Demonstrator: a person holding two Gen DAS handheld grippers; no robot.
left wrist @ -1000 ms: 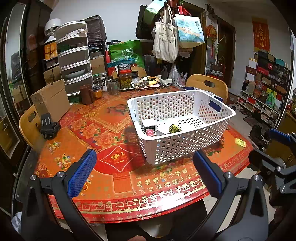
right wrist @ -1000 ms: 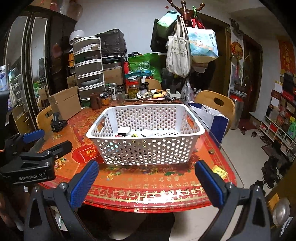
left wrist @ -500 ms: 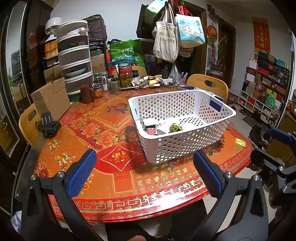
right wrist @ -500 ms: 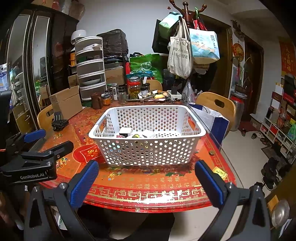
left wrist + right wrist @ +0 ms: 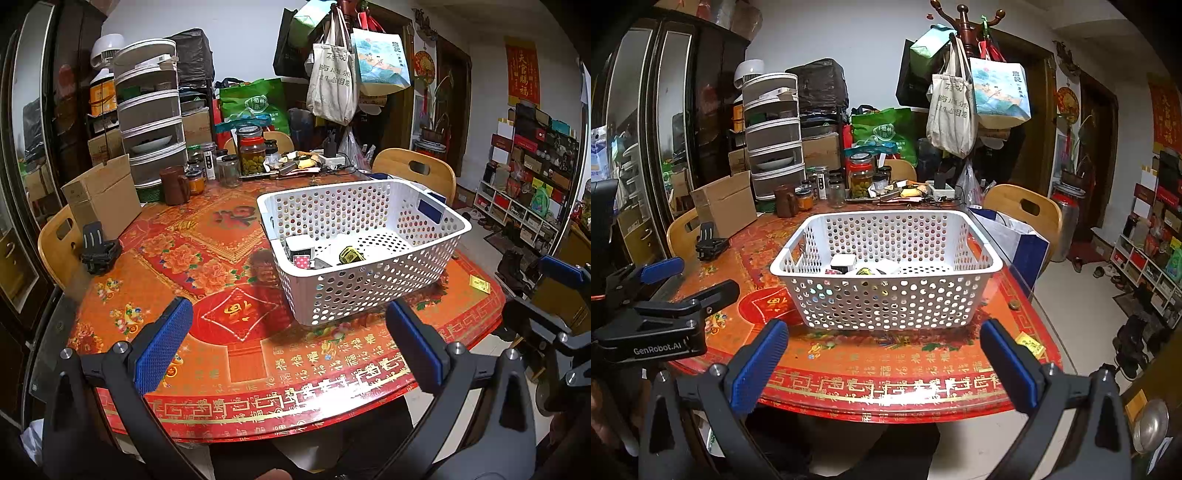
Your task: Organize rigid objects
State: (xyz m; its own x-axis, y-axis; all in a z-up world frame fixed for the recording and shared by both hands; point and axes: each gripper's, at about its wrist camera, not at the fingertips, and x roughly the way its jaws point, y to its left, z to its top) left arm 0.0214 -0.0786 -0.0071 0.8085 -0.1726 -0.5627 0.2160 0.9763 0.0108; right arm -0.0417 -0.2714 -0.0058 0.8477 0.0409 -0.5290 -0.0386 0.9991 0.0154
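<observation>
From your left wrist camera, your left claw (image 5: 288, 345) hangs wide open and empty over the near edge of the bench (image 5: 229, 354), its blue pads spread well apart. Ahead and to the right stands the white perforated basket (image 5: 369, 291), upright on the red patterned cover. Inside it, toward the near-left corner, you can see a small white box (image 5: 299, 244), a card with red hearts (image 5: 302, 262) just in front of it, and a yellow-and-black object (image 5: 350, 255) a little to the right; what else lies on the basket floor is too unclear to name. A black clip-like mount (image 5: 99, 248) sits near the left edge of the bench beside a cardboard box (image 5: 101, 197), and a yellow tag (image 5: 479, 284) lies on the bench right of the basket. Your right claw (image 5: 561, 295) shows at the far right. From your right wrist camera, your right claw (image 5: 886, 360) is likewise fully open with nothing in it, facing the long side of the basket (image 5: 886, 302) squarely. This view shows a coin (image 5: 1014, 305) on the bench by the basket's right corner and a white-and-blue paper bag (image 5: 1015, 236) just past the bench edge, and your left claw (image 5: 676, 280) at the left, fingers apart.
</observation>
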